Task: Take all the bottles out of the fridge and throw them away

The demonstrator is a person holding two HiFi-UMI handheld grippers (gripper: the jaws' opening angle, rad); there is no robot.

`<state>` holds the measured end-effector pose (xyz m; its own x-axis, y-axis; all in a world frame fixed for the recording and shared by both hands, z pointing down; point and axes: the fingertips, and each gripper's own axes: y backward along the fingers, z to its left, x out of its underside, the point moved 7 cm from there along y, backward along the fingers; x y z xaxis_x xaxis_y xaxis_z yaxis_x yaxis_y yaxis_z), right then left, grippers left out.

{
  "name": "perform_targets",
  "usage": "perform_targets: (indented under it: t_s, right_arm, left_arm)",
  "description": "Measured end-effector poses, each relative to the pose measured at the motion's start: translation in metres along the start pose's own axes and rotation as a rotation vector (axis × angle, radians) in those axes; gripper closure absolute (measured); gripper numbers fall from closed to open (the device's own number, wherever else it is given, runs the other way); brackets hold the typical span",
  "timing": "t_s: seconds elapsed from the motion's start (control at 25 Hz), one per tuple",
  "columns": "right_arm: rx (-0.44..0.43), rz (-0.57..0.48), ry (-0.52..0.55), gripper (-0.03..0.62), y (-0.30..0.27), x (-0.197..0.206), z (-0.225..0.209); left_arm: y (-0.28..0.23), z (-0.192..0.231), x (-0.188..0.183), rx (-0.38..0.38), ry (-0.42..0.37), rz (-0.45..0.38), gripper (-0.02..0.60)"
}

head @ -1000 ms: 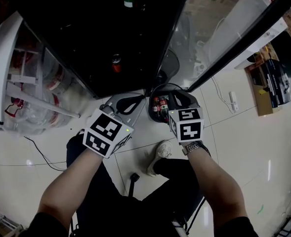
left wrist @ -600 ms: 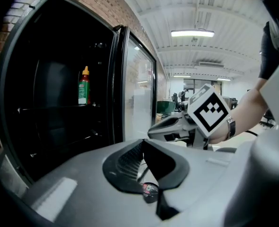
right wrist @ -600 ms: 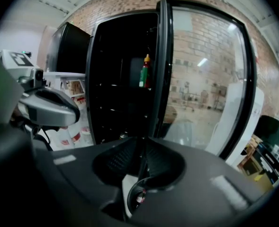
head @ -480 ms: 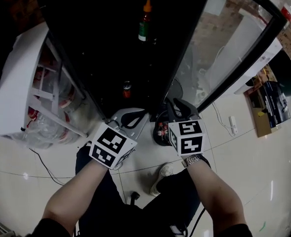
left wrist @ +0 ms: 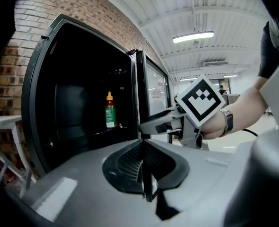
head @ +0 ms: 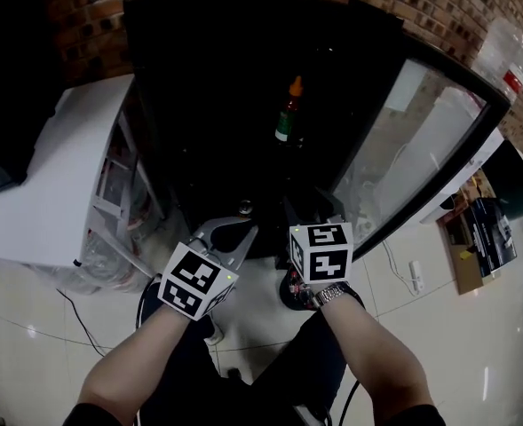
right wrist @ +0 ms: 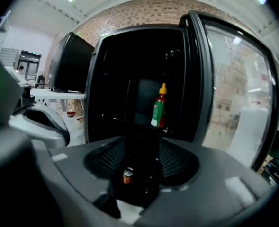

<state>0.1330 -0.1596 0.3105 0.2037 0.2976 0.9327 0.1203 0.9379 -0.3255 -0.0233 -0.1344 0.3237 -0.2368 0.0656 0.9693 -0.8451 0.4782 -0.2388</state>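
Observation:
A bottle (head: pixel 288 114) with an orange cap and green label stands upright on a shelf in the dark open fridge (head: pixel 243 78). It also shows as the bottle (left wrist: pixel 110 111) in the left gripper view and the bottle (right wrist: pixel 158 107) in the right gripper view. A small red can-like top (head: pixel 244 208) sits lower in the fridge. My left gripper (head: pixel 240 229) is shut and empty in front of the fridge. My right gripper (right wrist: pixel 141 150) has just been opening; its jaws stand apart with nothing held, and the red top (right wrist: pixel 128 175) shows beyond the gap.
The fridge's glass door (head: pixel 421 140) hangs open on the right. A white table (head: pixel 57 176) stands at the left with clear bags under it. A dark bin (head: pixel 289 287) with red items sits on the tiled floor by my feet. A brick wall lies behind.
Both grippers have risen from above the bin to the front of the fridge. The right jaws have opened. The view has tilted up, bringing the bottle lower in the picture.

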Motion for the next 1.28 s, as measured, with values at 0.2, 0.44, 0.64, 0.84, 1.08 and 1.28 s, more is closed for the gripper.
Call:
perform_targets:
  t_s: [0.2, 0.44, 0.64, 0.84, 1.08, 1.28]
  right_arm:
    - [0.052, -0.023, -0.059, 0.365, -0.028, -0.03, 0.0]
    - [0.142, -0.03, -0.143, 0.322, -0.064, -0.054, -0.01]
    - [0.191, -0.017, -0.146, 0.313, -0.091, -0.066, -0.015]
    - [0.241, 0.0, -0.151, 0.313, -0.117, -0.072, -0.024]
    - [0.284, 0.015, -0.16, 0.31, -0.147, -0.075, -0.037]
    - [0.323, 0.037, -0.177, 0.292, -0.17, -0.072, -0.048]
  left_arm:
    - [0.001, 0.022, -0.009, -0.011, -0.002, -0.029, 0.577]
    - [-0.001, 0.044, -0.014, -0.011, -0.002, -0.046, 0.577]
    - [-0.008, 0.062, -0.019, 0.007, -0.007, -0.053, 0.577]
    - [-0.022, 0.078, -0.024, 0.037, -0.017, -0.06, 0.577]
    - [-0.042, 0.09, -0.021, 0.083, -0.022, -0.044, 0.577]
    - [-0.052, 0.1, -0.019, 0.109, -0.014, -0.046, 0.577]
